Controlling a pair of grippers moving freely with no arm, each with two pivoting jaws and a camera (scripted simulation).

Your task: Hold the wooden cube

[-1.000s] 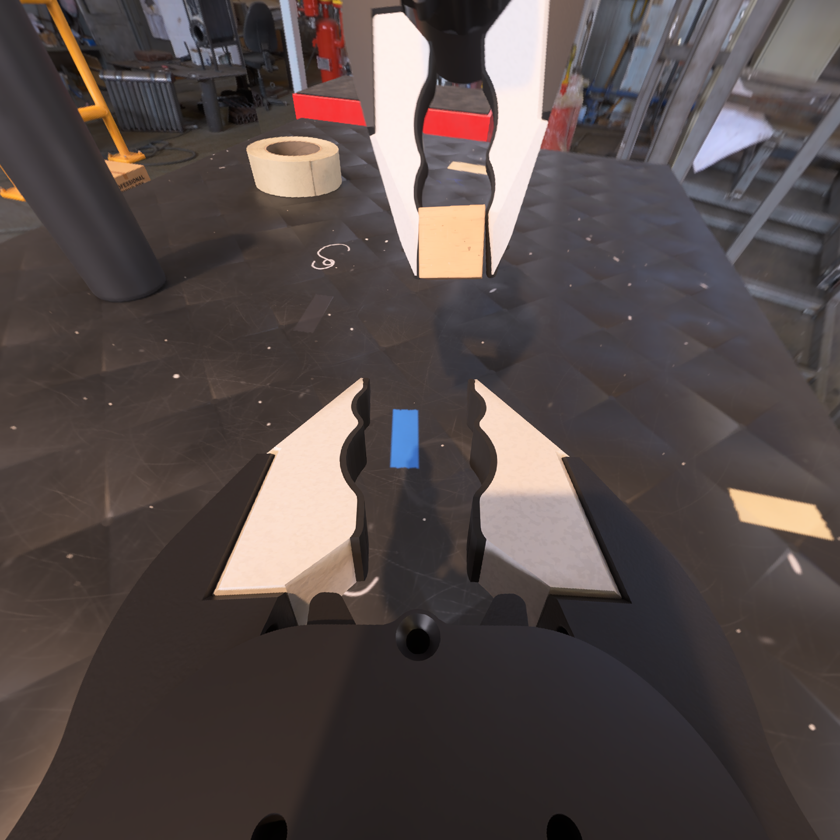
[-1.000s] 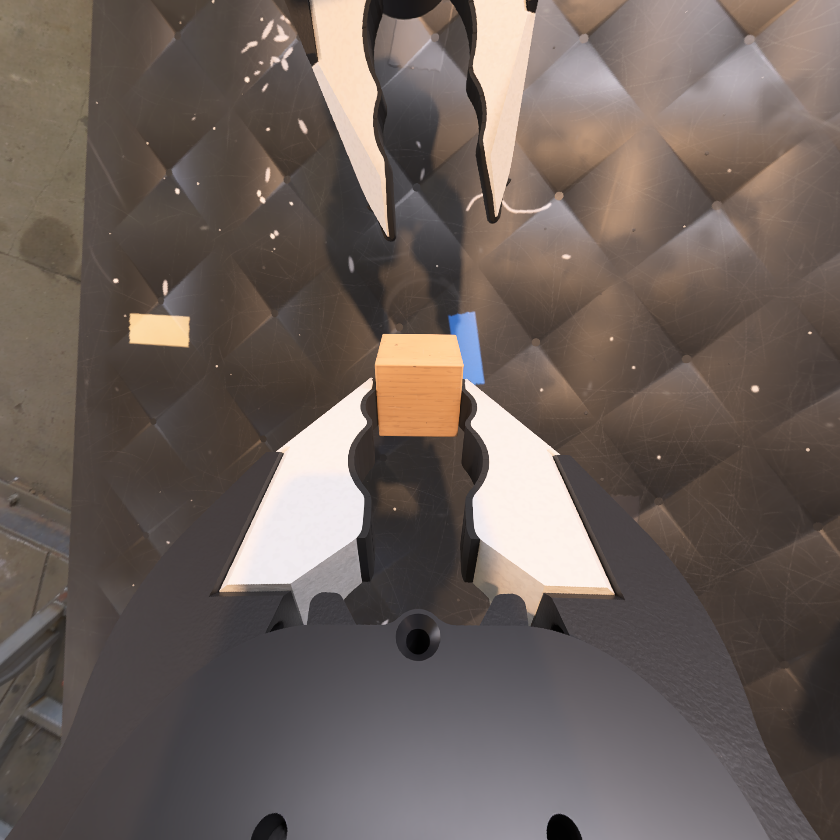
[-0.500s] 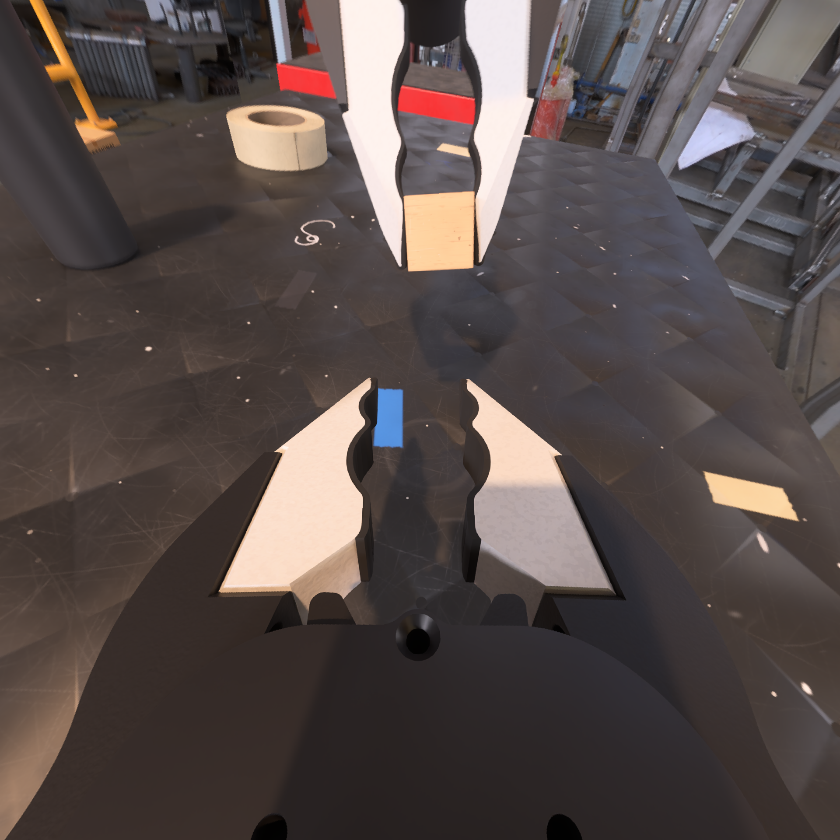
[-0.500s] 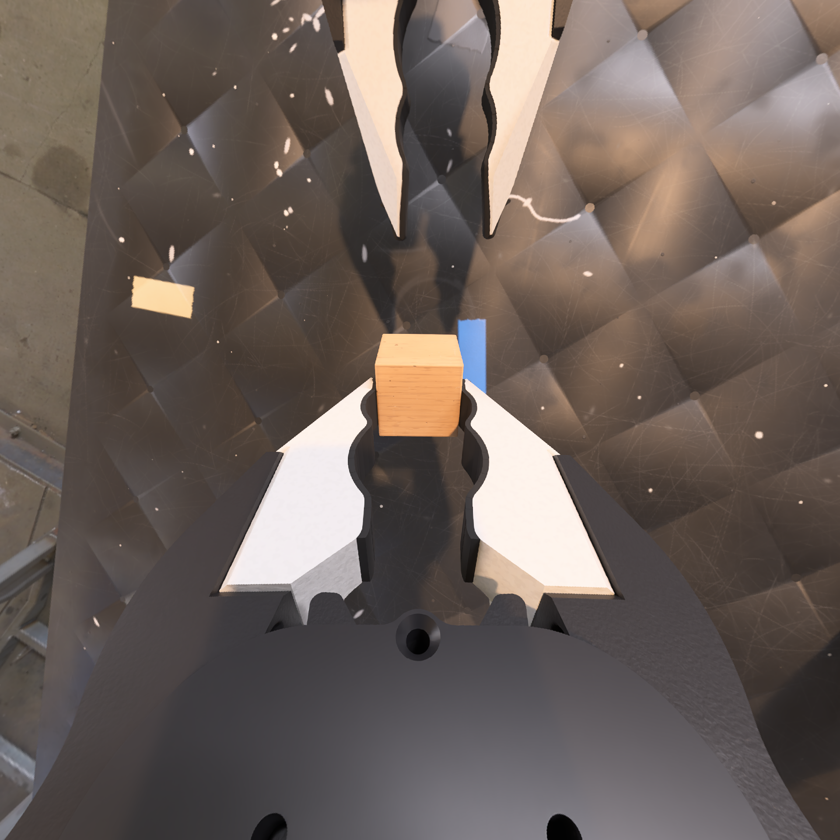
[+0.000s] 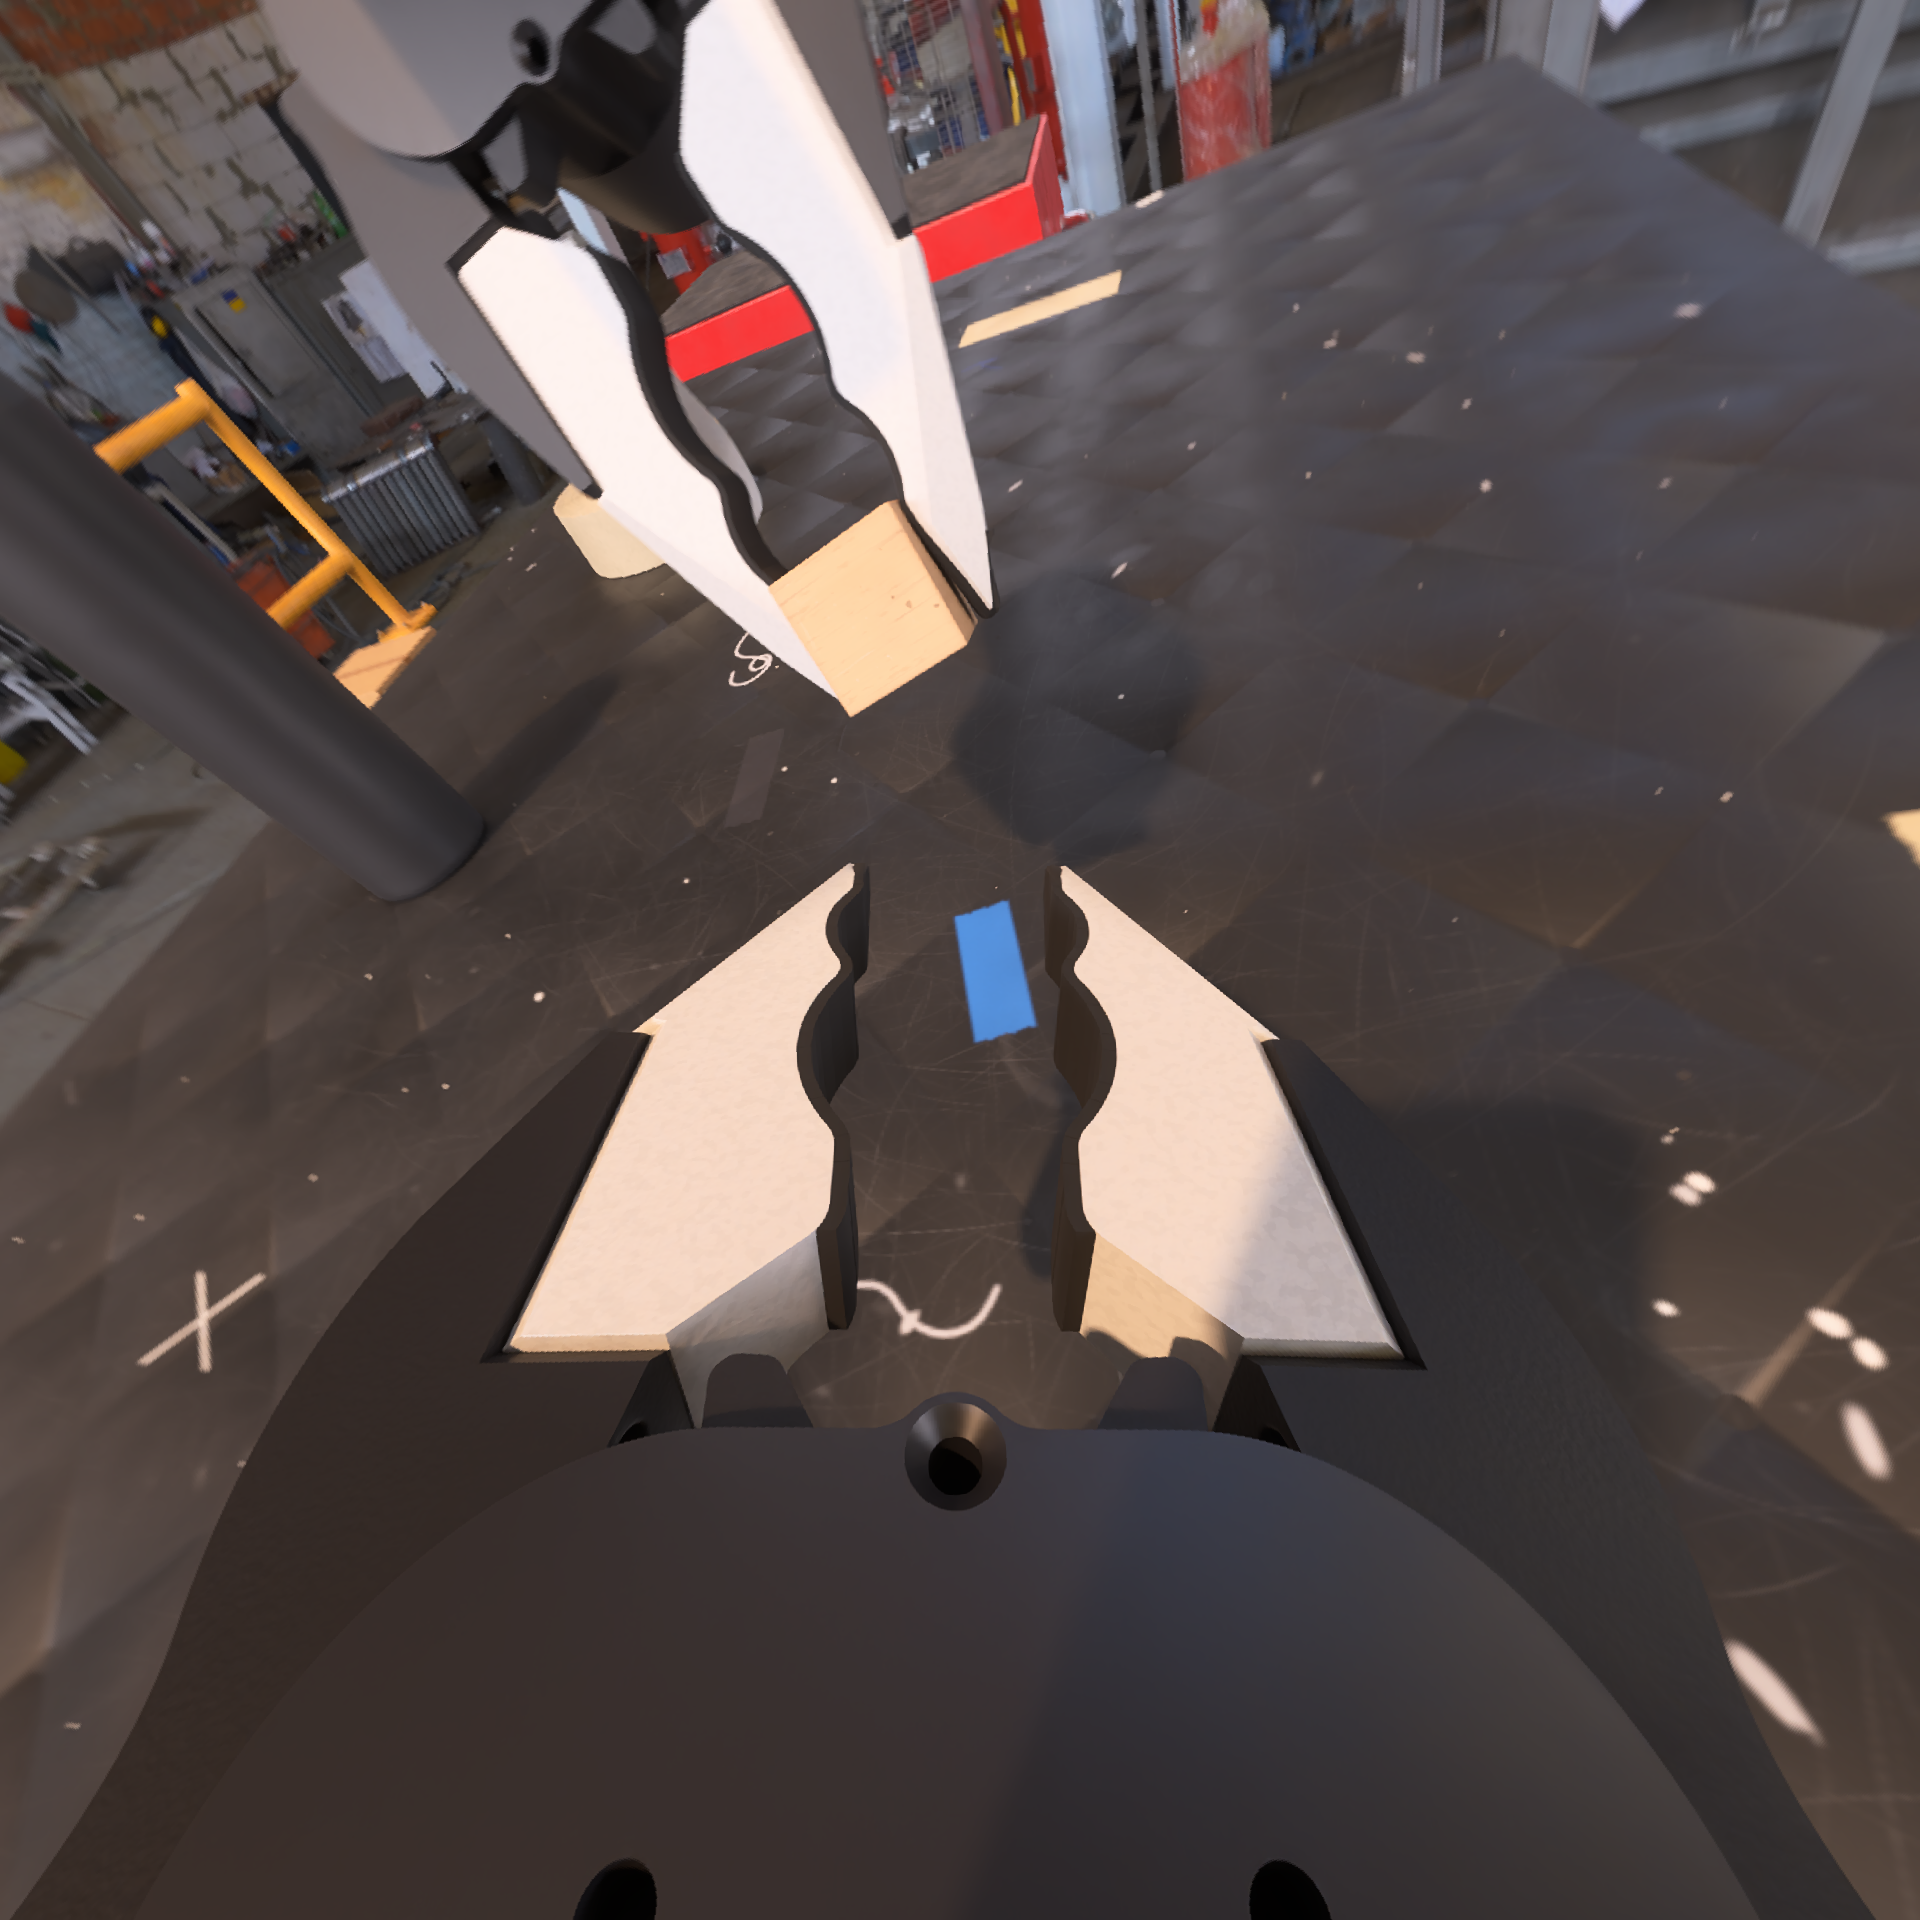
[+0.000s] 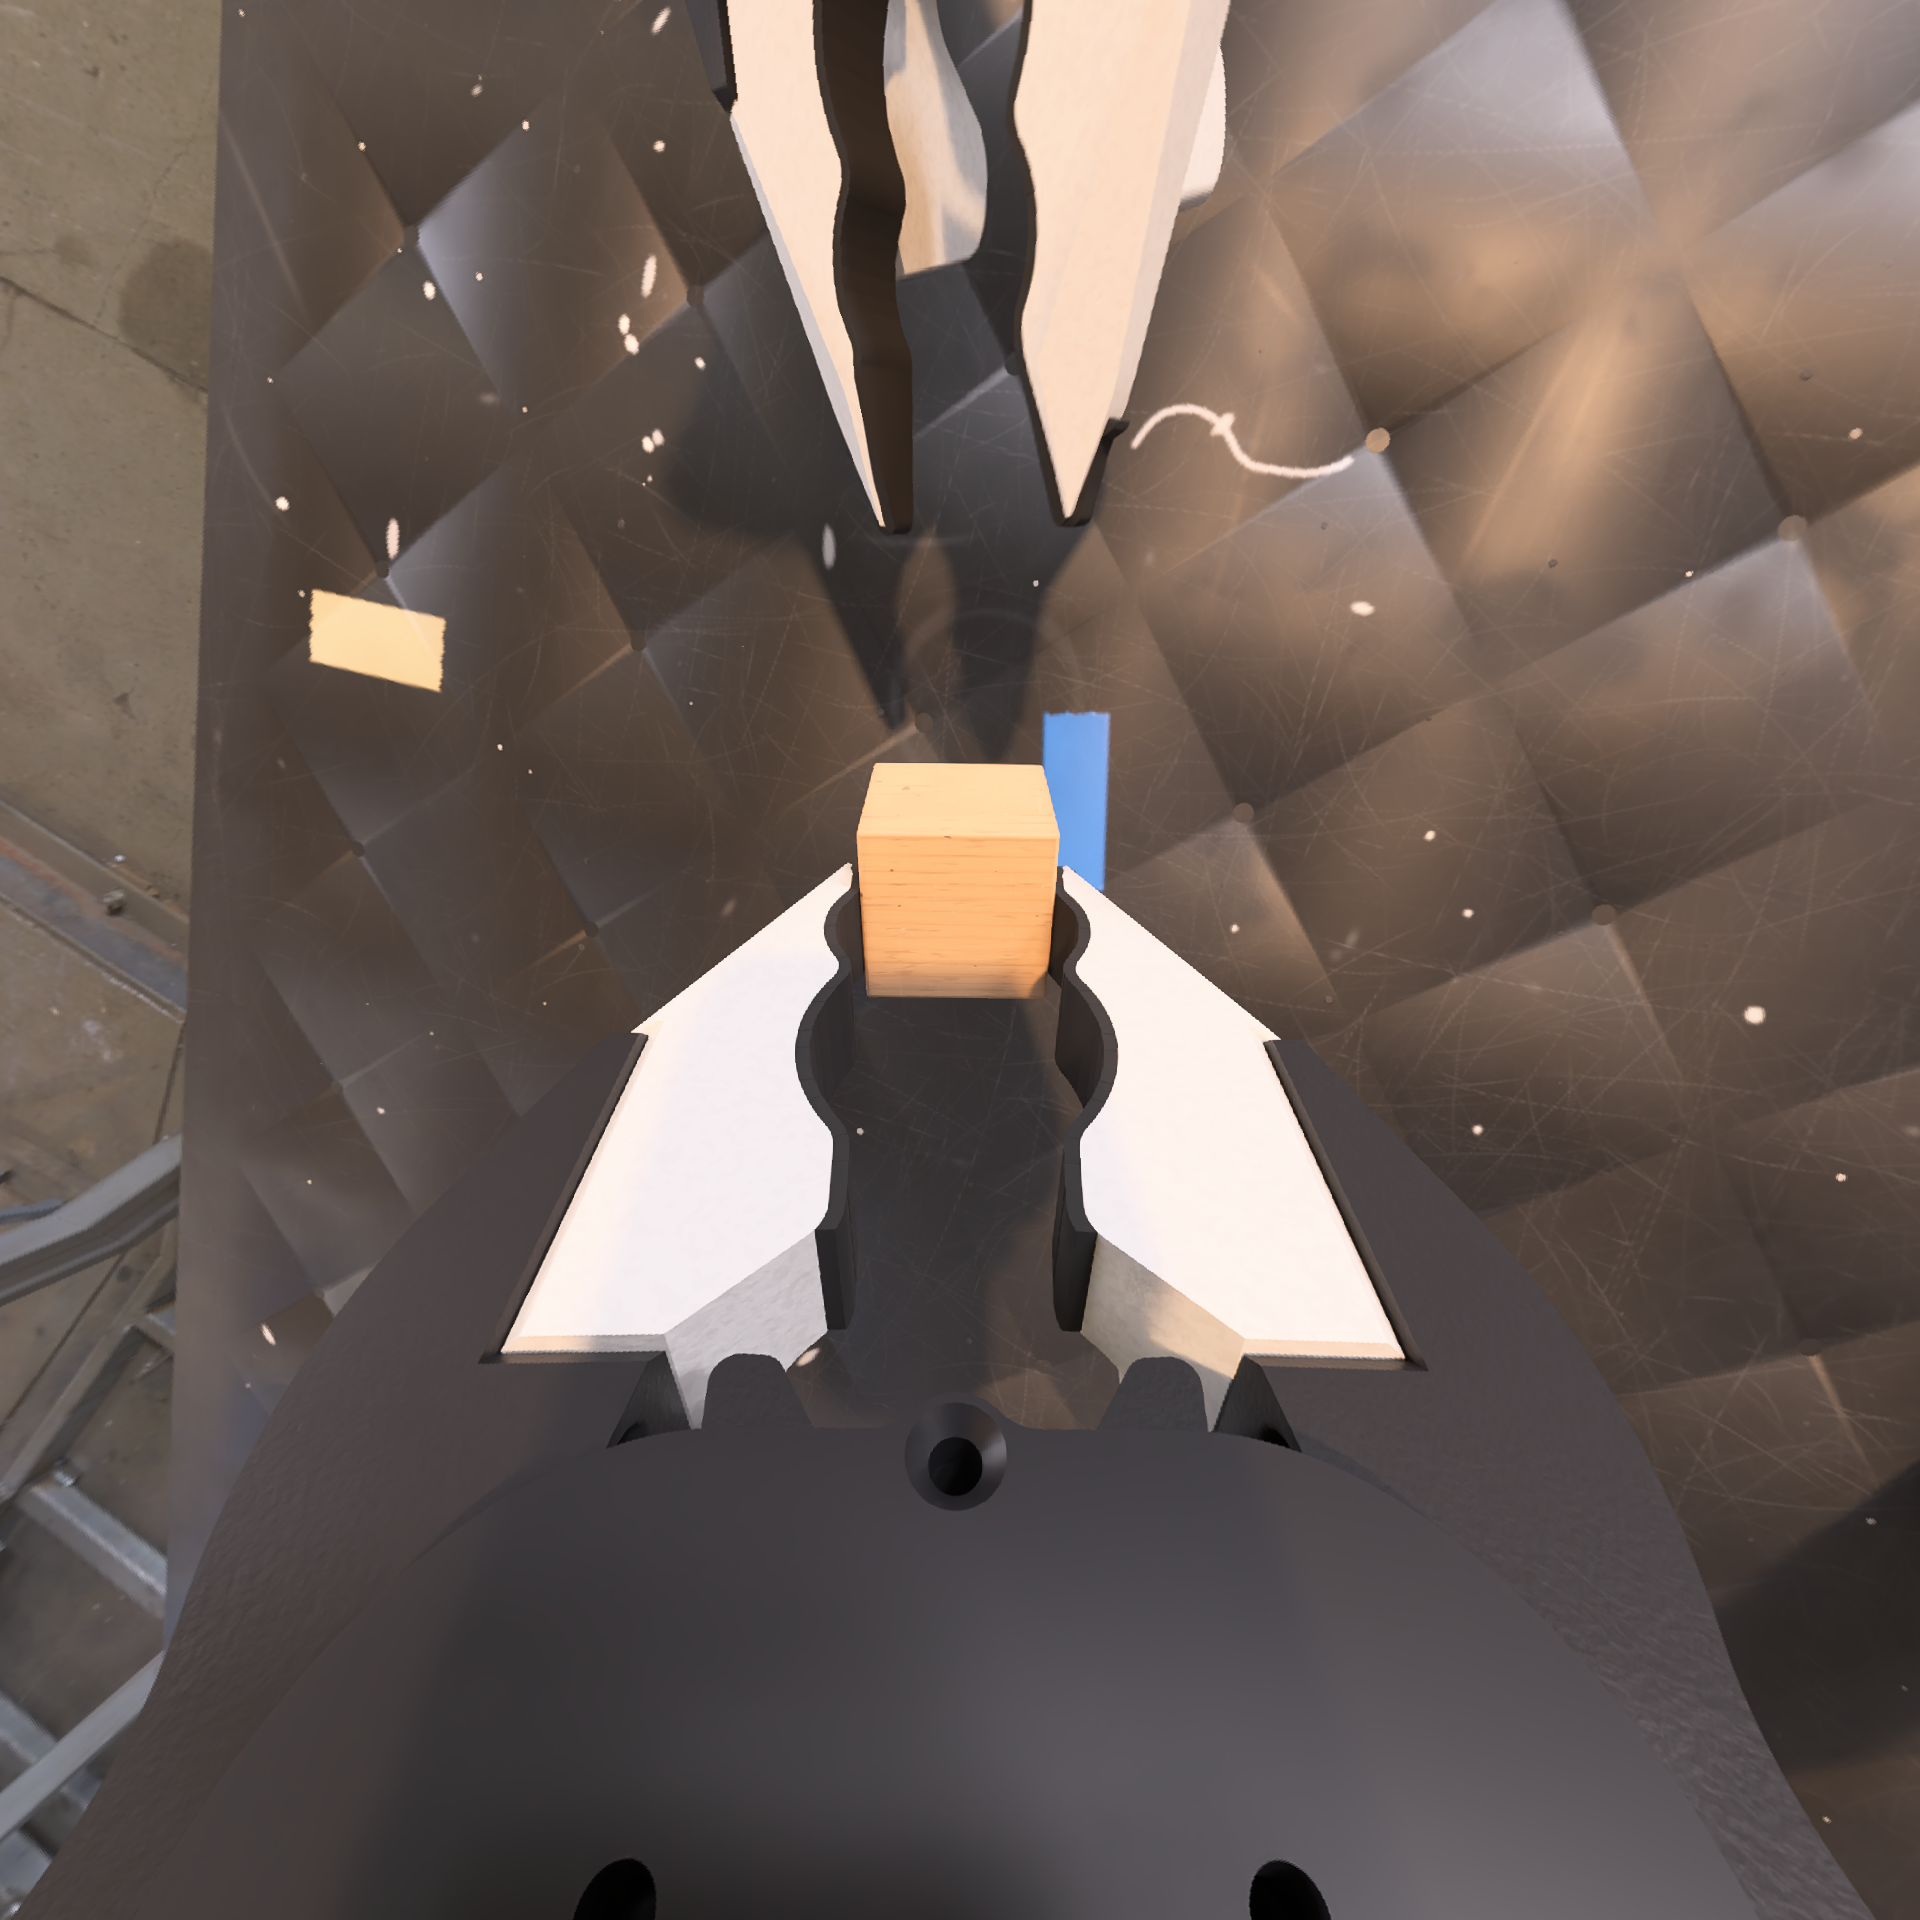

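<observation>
The wooden cube (image 6: 954, 878) is a light tan block pinched between the tips of my right gripper (image 6: 956, 883), which is shut on it and holds it above the dark metal table (image 6: 1558, 935). In the left wrist view the right gripper (image 5: 902, 646) comes down tilted from the upper left with the cube (image 5: 873, 618) at its tips and a shadow on the table below. My left gripper (image 5: 951, 883) is open and empty, low over the table, with the cube ahead of it. In the right wrist view the left gripper (image 6: 985, 517) points at the cube from the far side.
A blue tape strip (image 5: 994, 971) lies on the table between my left fingers; it also shows beside the cube (image 6: 1077, 790). Tan tape patches (image 6: 376, 639) (image 5: 1039, 309), a grey column (image 5: 208, 665) and a yellow railing (image 5: 260, 488) are at the left. The table's edge (image 6: 213, 727) runs down the left.
The right gripper with the cube now looks closer and tilted in the left wrist view, which has swung to the left. The left jaws have narrowed a little. The cube stays gripped.
</observation>
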